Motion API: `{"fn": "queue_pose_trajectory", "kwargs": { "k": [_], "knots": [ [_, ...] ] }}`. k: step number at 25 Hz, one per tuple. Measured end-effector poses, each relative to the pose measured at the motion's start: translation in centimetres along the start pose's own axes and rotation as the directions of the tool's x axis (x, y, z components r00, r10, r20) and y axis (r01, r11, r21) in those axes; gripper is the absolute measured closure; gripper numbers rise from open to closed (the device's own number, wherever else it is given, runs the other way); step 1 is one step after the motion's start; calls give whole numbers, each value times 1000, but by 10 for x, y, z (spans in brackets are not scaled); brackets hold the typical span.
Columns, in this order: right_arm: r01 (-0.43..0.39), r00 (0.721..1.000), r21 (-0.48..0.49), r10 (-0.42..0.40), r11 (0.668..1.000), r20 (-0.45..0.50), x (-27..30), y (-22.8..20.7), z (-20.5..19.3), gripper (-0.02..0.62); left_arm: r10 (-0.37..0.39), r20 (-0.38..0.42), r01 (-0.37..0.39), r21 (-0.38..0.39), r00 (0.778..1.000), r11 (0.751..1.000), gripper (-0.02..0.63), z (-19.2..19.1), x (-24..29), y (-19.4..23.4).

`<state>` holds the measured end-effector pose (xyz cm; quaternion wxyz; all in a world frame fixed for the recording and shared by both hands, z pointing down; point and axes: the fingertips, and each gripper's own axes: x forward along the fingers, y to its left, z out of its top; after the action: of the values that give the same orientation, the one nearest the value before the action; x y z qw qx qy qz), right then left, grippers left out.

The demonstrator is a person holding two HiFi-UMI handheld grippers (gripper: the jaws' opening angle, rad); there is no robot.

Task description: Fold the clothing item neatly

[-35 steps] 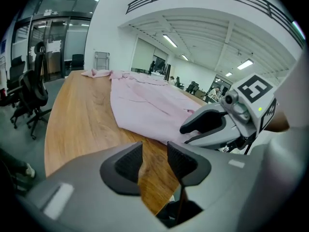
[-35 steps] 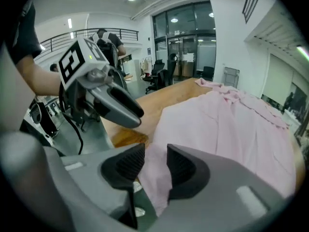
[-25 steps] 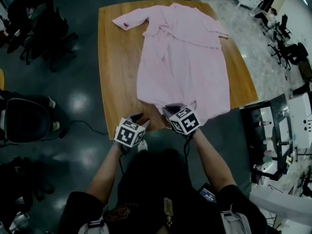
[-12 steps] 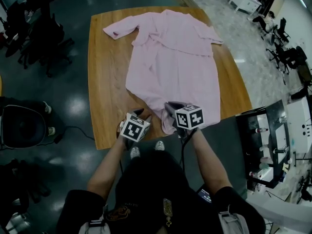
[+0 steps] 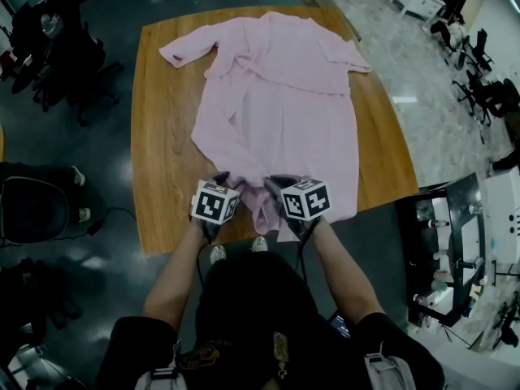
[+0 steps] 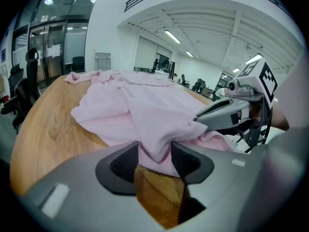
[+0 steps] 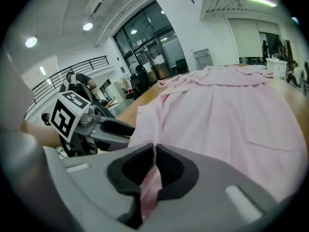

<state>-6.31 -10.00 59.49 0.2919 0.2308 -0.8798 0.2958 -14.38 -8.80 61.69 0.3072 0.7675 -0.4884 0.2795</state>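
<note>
A pink long-sleeved garment (image 5: pixel 284 96) lies spread on the wooden table (image 5: pixel 162 136), collar at the far end and hem toward me. My right gripper (image 5: pixel 274 185) is shut on the near hem, and pink cloth (image 7: pixel 231 110) is pinched between its pads (image 7: pixel 169 168). My left gripper (image 5: pixel 222 179) is at the hem just left of it. Its jaws have just been opening, and a fold of the garment (image 6: pixel 145 100) lies between the pads (image 6: pixel 186 161) with a wide gap and bare wood under it. Each gripper view shows the other gripper (image 6: pixel 227 115) (image 7: pixel 104 127) close alongside.
The table's near edge (image 5: pixel 187 242) is right under the grippers, with the person's shoes (image 5: pixel 236 252) below it. Office chairs (image 5: pixel 65 47) stand at the far left and a dark chair (image 5: pixel 32 210) at the left. A rack with bottles (image 5: pixel 447 242) stands to the right.
The left gripper has moved right from the bare table edge onto the hem beside the right gripper, and its jaws stand wider. The right gripper has shifted left with the hem.
</note>
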Motion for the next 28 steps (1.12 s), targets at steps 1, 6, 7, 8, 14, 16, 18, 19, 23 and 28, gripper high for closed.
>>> {"fn": "queue_pose_trajectory", "kwargs": {
  "k": [1, 6, 7, 8, 14, 16, 18, 19, 23, 28],
  "knots": [
    [-12, 1000, -4, 12, 1000, -5, 0, 0, -1, 572, 6, -17, -6, -6, 1000, 1000, 383, -2, 4, 0],
    [-62, 998, -61, 61, 996, -12, -1, 9, -3, 571, 77, 7, -77, -8, 997, 997, 554, 2, -12, 5],
    [-67, 998, -87, 66, 994, -15, 1, 13, -3, 571, 76, 15, -76, -6, 997, 997, 558, 1, -21, 5],
    [-75, 997, -116, 73, 990, -21, 3, 19, -4, 571, 76, 19, -76, -4, 997, 997, 564, -1, -30, 6],
    [-149, 988, -217, 138, 965, -63, 15, 78, -15, 572, 80, 30, -80, -12, 996, 997, 574, -28, -89, 18],
    [-171, 984, -245, 155, 954, -83, 23, 105, -22, 571, 82, 28, -82, -21, 996, 996, 577, -45, -112, 25],
    [-177, 982, -267, 154, 947, -106, 30, 126, -32, 571, 78, 25, -78, -25, 997, 997, 577, -65, -131, 29],
    [-174, 982, -277, 146, 945, -117, 33, 136, -38, 571, 77, 21, -77, -26, 997, 997, 577, -75, -139, 31],
    [-136, 986, -308, 97, 942, -137, 48, 168, -55, 571, 92, -19, -92, -35, 996, 995, 577, -115, -163, 45],
    [-76, 989, -343, 25, 936, -149, 63, 194, -74, 571, 96, -38, -97, -50, 995, 994, 578, -144, -175, 60]
  ]
}}
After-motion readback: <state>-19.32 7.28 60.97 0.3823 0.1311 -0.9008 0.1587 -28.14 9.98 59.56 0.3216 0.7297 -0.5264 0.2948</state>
